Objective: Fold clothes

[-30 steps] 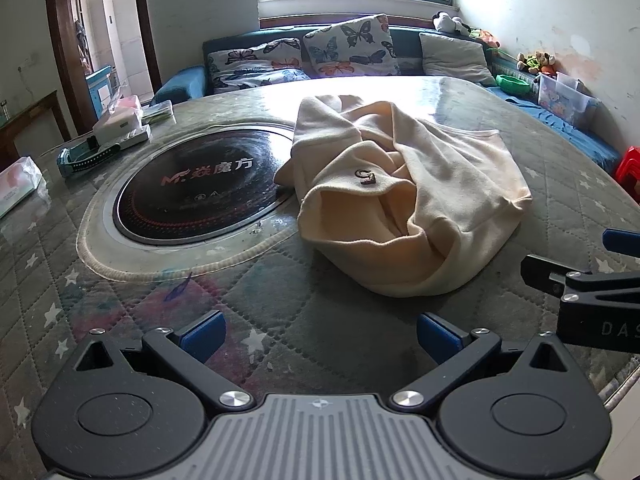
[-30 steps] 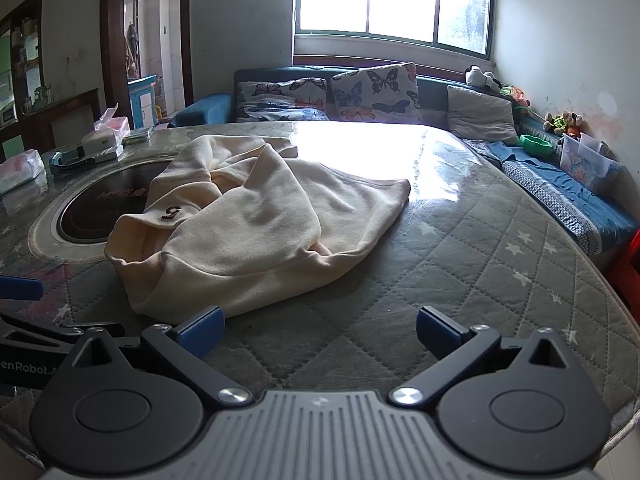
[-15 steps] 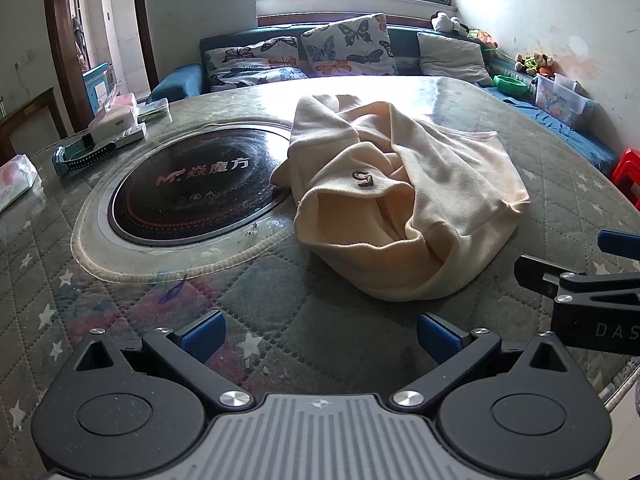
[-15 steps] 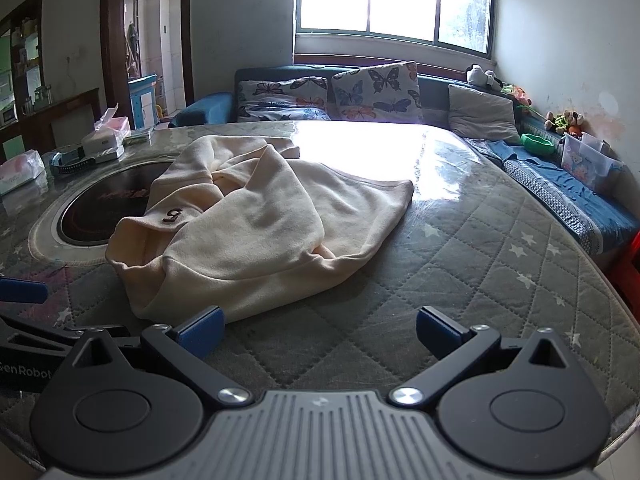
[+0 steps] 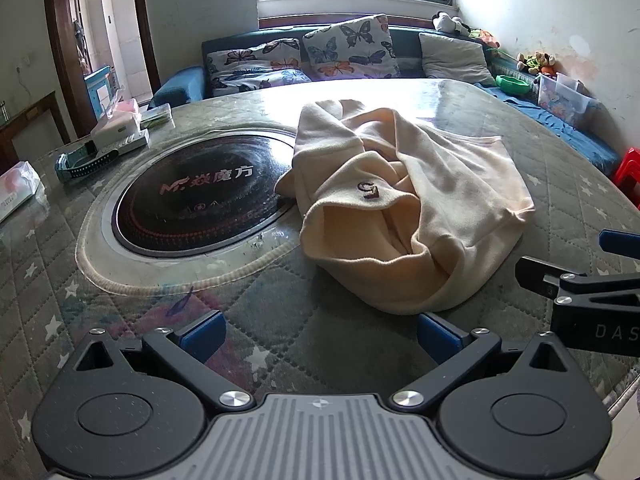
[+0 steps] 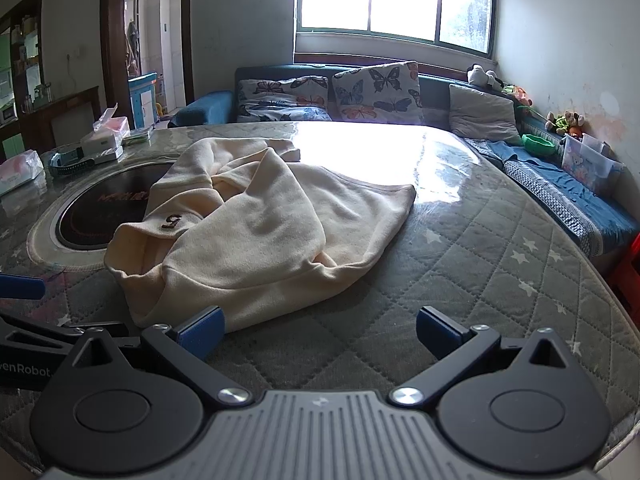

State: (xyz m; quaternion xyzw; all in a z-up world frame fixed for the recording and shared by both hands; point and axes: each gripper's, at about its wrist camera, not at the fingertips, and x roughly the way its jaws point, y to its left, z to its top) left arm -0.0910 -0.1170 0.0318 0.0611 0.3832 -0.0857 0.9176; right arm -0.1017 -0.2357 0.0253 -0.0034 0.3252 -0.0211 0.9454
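A cream sweatshirt with a dark "5" mark lies crumpled on the round quilted table; it also shows in the right wrist view. My left gripper is open and empty, just short of the garment's near hem. My right gripper is open and empty, its left finger close to the garment's near edge. The right gripper shows at the right edge of the left wrist view, and the left gripper shows at the left edge of the right wrist view.
A black round hotplate is set in the table left of the garment. Tissue packs and boxes stand at the table's far left. A sofa with butterfly cushions runs behind. The table's edge curves along the right.
Both grippers have moved a little forward toward the sweatshirt, which looks slightly nearer. Both stay open. The garment has not moved.
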